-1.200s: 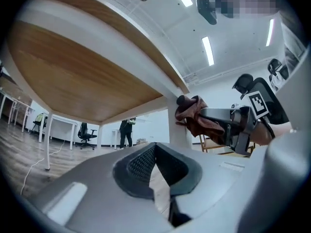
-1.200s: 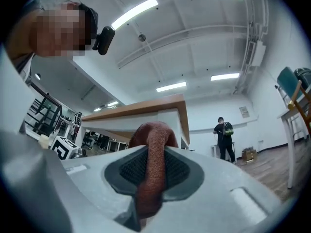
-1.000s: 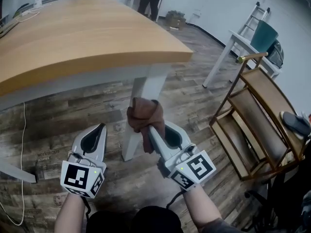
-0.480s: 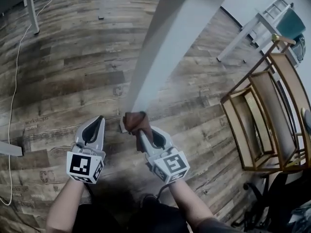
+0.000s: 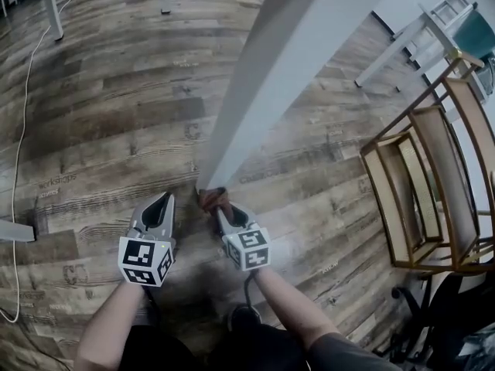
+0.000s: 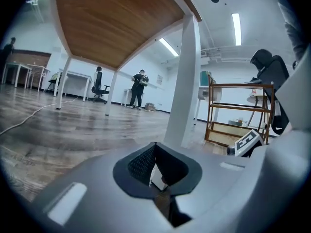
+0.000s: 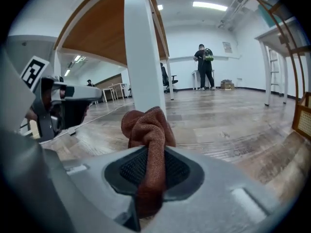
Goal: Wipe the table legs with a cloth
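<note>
A white table leg (image 5: 267,91) slants down to its foot on the wood floor. My right gripper (image 5: 216,209) is shut on a brown cloth (image 5: 212,199), and the bunched cloth rests against the foot of the leg. In the right gripper view the cloth (image 7: 148,127) is pinched between the pads, with the leg (image 7: 141,52) directly behind it. My left gripper (image 5: 162,200) hovers just left of the leg's foot, shut, with nothing in it. The left gripper view shows the leg (image 6: 187,81) rising ahead under the wooden tabletop (image 6: 112,18).
A wooden shelf rack (image 5: 418,184) stands to the right. A white cable (image 5: 19,145) runs along the floor at the left, near another table leg (image 5: 50,6). A white desk and ladder (image 5: 421,37) are at the far right. A person (image 7: 204,64) stands far off.
My right gripper has slid the cloth down the table leg from mid-height to its foot. The left gripper came down alongside, and the head view has tipped down toward the floor.
</note>
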`<state>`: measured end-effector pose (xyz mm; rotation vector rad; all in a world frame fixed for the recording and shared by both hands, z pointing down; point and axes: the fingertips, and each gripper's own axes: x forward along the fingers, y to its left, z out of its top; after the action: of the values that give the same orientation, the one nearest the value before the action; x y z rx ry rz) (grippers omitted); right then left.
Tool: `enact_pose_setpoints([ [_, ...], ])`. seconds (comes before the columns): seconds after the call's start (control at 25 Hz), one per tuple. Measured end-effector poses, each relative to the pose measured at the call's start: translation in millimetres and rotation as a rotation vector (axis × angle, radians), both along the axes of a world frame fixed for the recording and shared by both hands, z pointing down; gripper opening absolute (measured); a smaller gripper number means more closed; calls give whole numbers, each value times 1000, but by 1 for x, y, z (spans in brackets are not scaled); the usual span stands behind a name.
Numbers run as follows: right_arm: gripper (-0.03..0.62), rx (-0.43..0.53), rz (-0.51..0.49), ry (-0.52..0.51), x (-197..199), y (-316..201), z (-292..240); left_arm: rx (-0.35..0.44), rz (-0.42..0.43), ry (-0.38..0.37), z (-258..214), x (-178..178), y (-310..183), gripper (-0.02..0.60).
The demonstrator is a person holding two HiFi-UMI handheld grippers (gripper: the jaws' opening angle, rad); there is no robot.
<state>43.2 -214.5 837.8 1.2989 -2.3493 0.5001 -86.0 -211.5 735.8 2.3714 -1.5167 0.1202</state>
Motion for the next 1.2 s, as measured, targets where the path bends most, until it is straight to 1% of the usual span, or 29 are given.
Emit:
enact_pose_setpoints([
  [0.08,63,-27,0,22,-1,-1,12,-9,-14,-1,4,-2,-2,19],
  [0.2,63,-46,11,26,3,-1,17,-13,-21,-6,7,-2,-3,20],
  [0.32,63,-52,23,23,12,5,4,-9,-28,1,3,-3,-7,19],
  [0.4,63,-34,33,29,25,14,-18,-7,-44,18,-7,-8,-8,20],
  [0.48,63,24,28,50,41,15,-51,28,-41,11,-28,-9,-15,19],
  [0.6,63,166,15,82,66,-1,-122,119,-3,-42,-76,-3,-33,19],
  [0.72,63,295,9,45,78,-14,-209,184,17,-116,-126,3,-47,19],
  [0.8,63,360,-4,4,77,-20,-266,227,18,-140,-160,3,-52,20],
  [0.92,63,453,-32,-31,70,-30,-338,282,13,-162,-208,5,-56,19],
  [1.04,63,562,-58,-42,64,-38,-395,342,13,-181,-256,11,-56,18],
  [1.12,63,612,-72,-70,59,-39,-424,364,7,-167,-284,14,-51,19],
  [1.2,63,639,-97,-102,53,-42,-447,379,-12,-137,-314,15,-46,20],
])
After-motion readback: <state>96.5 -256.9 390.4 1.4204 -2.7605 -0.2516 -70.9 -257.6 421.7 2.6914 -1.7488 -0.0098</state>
